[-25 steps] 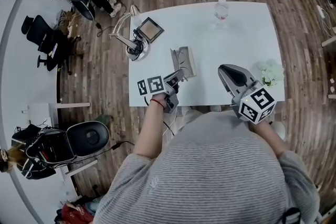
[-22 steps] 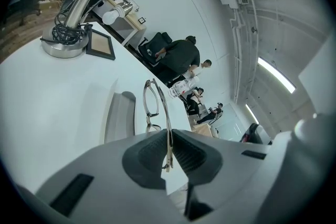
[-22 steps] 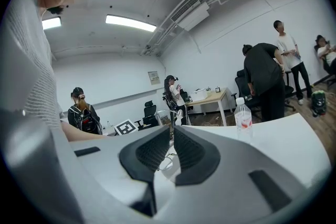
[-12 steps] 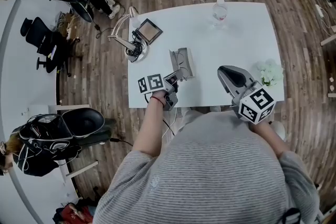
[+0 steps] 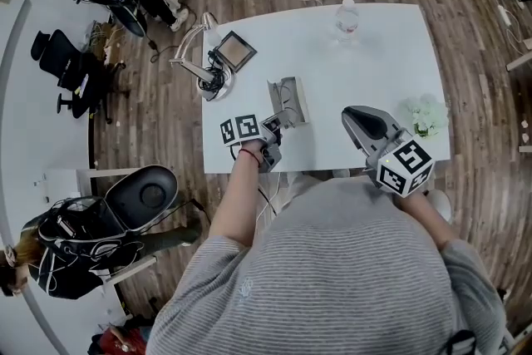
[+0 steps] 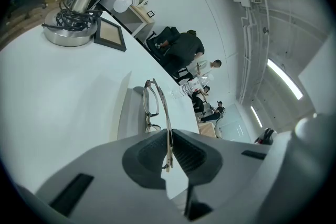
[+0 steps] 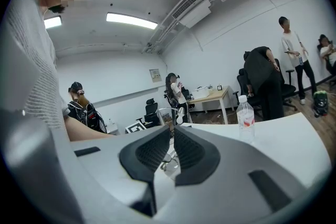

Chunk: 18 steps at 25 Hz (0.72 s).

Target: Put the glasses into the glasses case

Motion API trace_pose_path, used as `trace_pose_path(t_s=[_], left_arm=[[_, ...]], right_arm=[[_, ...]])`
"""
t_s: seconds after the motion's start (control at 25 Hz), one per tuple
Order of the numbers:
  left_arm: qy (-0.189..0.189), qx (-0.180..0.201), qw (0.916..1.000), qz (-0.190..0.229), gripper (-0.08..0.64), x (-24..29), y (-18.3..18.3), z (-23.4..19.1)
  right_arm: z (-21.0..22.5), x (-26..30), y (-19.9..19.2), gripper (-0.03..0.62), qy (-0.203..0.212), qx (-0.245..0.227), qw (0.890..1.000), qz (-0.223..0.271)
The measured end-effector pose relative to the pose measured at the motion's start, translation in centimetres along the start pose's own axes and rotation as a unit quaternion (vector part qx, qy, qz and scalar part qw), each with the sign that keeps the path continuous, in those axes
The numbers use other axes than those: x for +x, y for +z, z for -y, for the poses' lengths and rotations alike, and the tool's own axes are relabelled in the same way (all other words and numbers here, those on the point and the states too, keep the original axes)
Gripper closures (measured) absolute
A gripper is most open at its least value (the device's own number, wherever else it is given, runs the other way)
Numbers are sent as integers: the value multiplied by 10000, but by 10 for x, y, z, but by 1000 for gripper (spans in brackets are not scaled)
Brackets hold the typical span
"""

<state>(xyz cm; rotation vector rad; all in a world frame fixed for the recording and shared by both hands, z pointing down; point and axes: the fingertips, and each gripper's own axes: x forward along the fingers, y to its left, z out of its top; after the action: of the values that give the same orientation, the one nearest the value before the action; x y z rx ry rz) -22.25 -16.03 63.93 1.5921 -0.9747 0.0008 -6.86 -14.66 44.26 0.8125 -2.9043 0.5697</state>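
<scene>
On the white table [image 5: 366, 62] lies the open grey glasses case [image 5: 293, 98], which shows as a pale shell [image 6: 126, 113] in the left gripper view. My left gripper [image 5: 278, 122] [image 6: 169, 152] is shut on one temple arm of the thin-framed glasses [image 6: 152, 107]. The lenses reach forward over the case. Whether they touch it I cannot tell. My right gripper [image 5: 357, 114] [image 7: 172, 149] hovers over the table's near right part, apart from the case. Its pads are together with nothing between them.
A water bottle [image 5: 349, 17] [image 7: 245, 118] stands at the table's far edge. A desk lamp [image 5: 199, 66] with a round base [image 6: 68, 34] and a small framed square [image 5: 237, 50] occupy the far left corner. A white tuft [image 5: 426, 116] lies at the right edge.
My left gripper has crept slightly up the table toward the case with the glasses. The right gripper has barely moved.
</scene>
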Motion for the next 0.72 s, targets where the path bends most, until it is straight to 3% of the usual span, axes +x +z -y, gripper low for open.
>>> trace_pose_path(t_s=[0.72], left_arm=[[207, -29, 9994, -285, 523, 20, 4, -25]], right_arm=[[11, -4, -5, 575, -232, 31, 9997, -27]])
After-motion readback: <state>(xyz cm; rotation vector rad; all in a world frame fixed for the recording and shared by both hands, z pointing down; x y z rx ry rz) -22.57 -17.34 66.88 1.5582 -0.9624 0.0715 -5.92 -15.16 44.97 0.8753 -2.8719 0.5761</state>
